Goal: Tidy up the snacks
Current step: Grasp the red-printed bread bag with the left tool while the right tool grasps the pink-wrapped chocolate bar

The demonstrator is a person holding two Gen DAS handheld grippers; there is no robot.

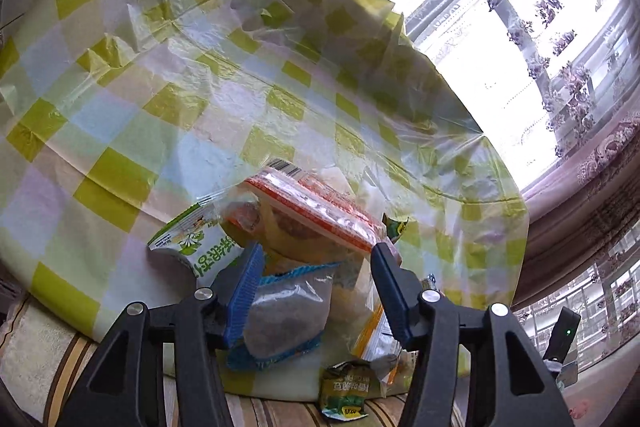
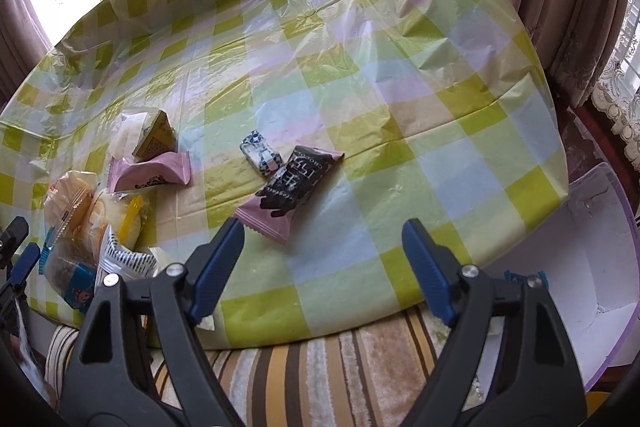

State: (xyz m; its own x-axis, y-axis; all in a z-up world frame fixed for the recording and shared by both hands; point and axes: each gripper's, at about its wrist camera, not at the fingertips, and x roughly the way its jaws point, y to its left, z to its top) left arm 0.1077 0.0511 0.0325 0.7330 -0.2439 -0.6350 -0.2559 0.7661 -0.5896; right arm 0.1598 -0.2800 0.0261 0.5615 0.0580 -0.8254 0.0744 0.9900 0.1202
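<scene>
In the left wrist view my left gripper (image 1: 318, 259) reaches into a pile of snacks at the near edge of the checked tablecloth (image 1: 120, 107). A clear packet with blue edges and dark filling (image 1: 288, 311) lies between its fingers. The left pad touches it and the right pad stands apart, so the gripper is open. Behind it lie an orange-red packet (image 1: 316, 215) and a green-and-white packet (image 1: 196, 239). My right gripper (image 2: 324, 227) hangs open over the table's near edge with nothing in it. A black-and-pink chocolate packet (image 2: 288, 191) lies just ahead of its left fingertip.
A small patterned packet (image 2: 260, 153), a pink packet (image 2: 152, 175) and a yellow wedge box (image 2: 154, 139) lie further in. A white bin with a purple rim (image 2: 600, 267) stands at the right. A green packet (image 1: 344, 395) lies on striped cloth (image 2: 320, 367) below the table edge.
</scene>
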